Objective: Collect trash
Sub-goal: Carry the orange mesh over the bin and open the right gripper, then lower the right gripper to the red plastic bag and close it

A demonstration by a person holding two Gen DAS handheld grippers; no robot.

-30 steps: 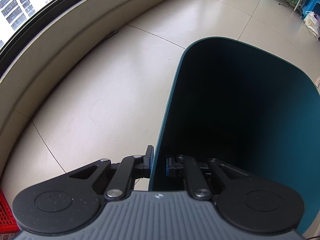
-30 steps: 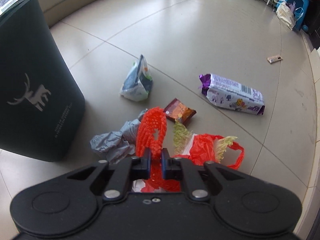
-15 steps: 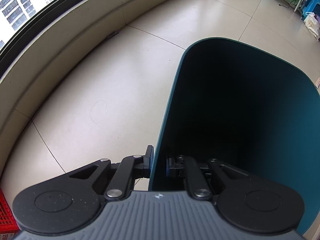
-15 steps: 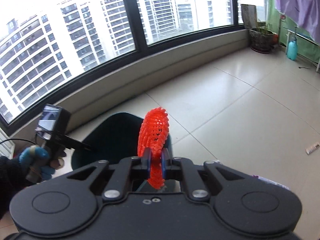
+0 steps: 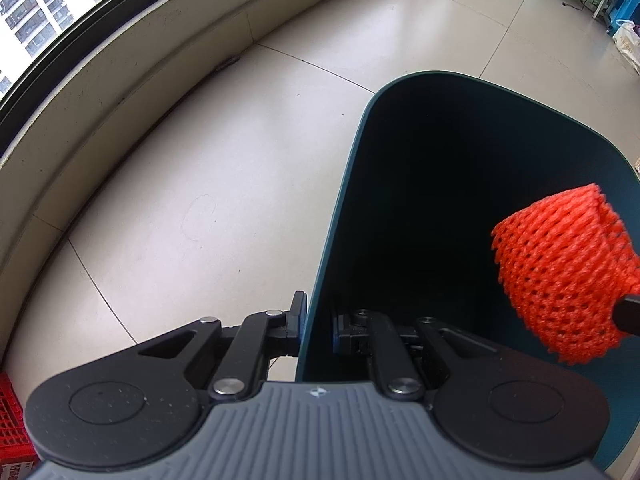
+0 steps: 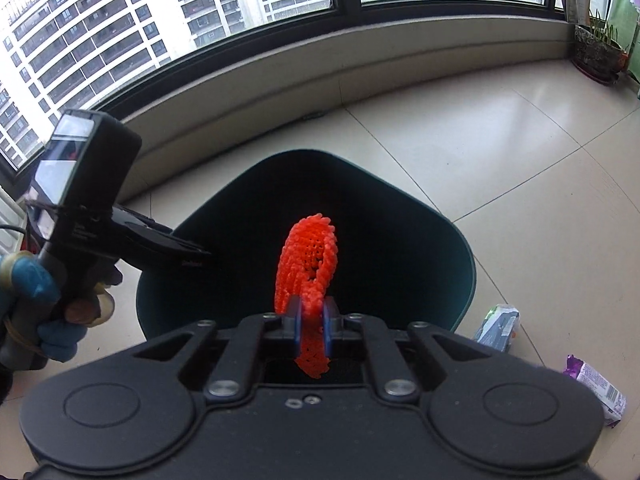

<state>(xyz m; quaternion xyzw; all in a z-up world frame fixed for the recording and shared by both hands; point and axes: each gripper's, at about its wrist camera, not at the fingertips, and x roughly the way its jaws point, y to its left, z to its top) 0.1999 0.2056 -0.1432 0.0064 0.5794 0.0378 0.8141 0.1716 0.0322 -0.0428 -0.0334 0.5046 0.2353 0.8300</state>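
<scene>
**Red foam net held over the open bin**

The rim of a dark teal, rounded plastic trash bin (image 5: 340,216) was clamped by the left gripper (image 5: 316,322), one finger being set outside the wall and the other inside it. The bin was seen standing upright on the pale tiled floor (image 5: 224,152) near a curved window sill (image 6: 360,64).

A red foam mesh fruit net (image 6: 308,256) was pinched by the right gripper (image 6: 311,330), whose fingers were drawn narrow on the net's lower part. The net was held upright, directly above the bin's dark opening (image 6: 304,200). In the left wrist view the same net (image 5: 560,276) was seen over the right side of the bin mouth.

On the floor to the right of the bin, a crumpled grey-blue wrapper (image 6: 498,328) and a purple-and-white snack packet (image 6: 596,388) were seen lying. A blue-gloved hand (image 6: 36,304) was seen gripping the left gripper's handle.
</scene>
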